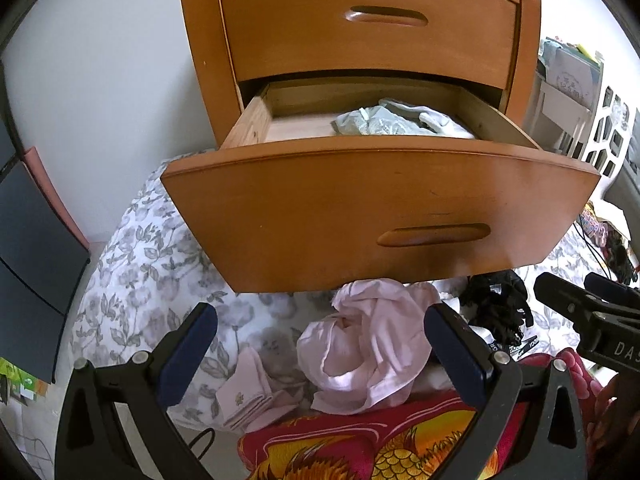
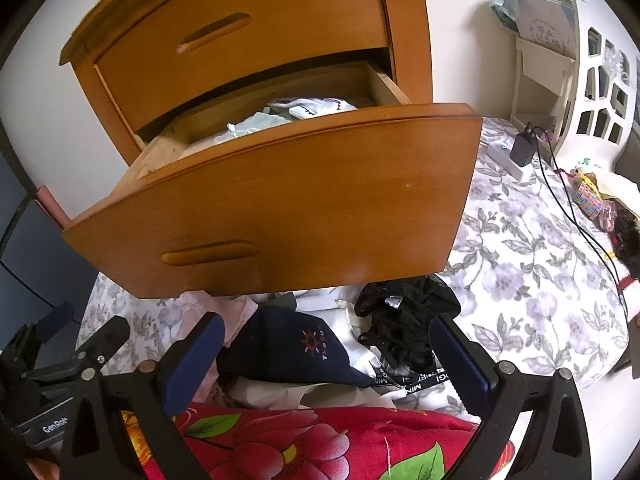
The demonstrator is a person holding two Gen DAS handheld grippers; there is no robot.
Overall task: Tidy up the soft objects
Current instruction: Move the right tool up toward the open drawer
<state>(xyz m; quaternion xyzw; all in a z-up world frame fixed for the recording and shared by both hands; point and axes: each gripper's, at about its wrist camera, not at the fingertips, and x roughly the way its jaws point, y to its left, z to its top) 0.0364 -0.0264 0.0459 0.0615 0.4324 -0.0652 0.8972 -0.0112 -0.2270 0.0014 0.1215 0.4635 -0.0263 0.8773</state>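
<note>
Two grippers up, and both of yours are spread wide and empty: the left gripper (image 1: 320, 344) hovers with its jaws either side of the pink garment (image 1: 360, 356), not touching it, and the right gripper (image 2: 326, 356) hangs over the navy cap (image 2: 296, 352) and the black garment (image 2: 404, 328), gripping neither. That whole pile sits on the floral sheet (image 2: 520, 280), just near of the open drawer (image 1: 360, 216), with a folded pink cloth (image 1: 248, 392) to the left of the pink garment and a red blanket (image 2: 300, 440) nearest you. Up in the drawer, pale clothes (image 1: 396, 122) lie bunched toward its right side, the left half bare wood. The top drawer (image 1: 368, 20) is closed. Far right, a charger (image 2: 524, 148) and its cable rest on the sheet.
</note>
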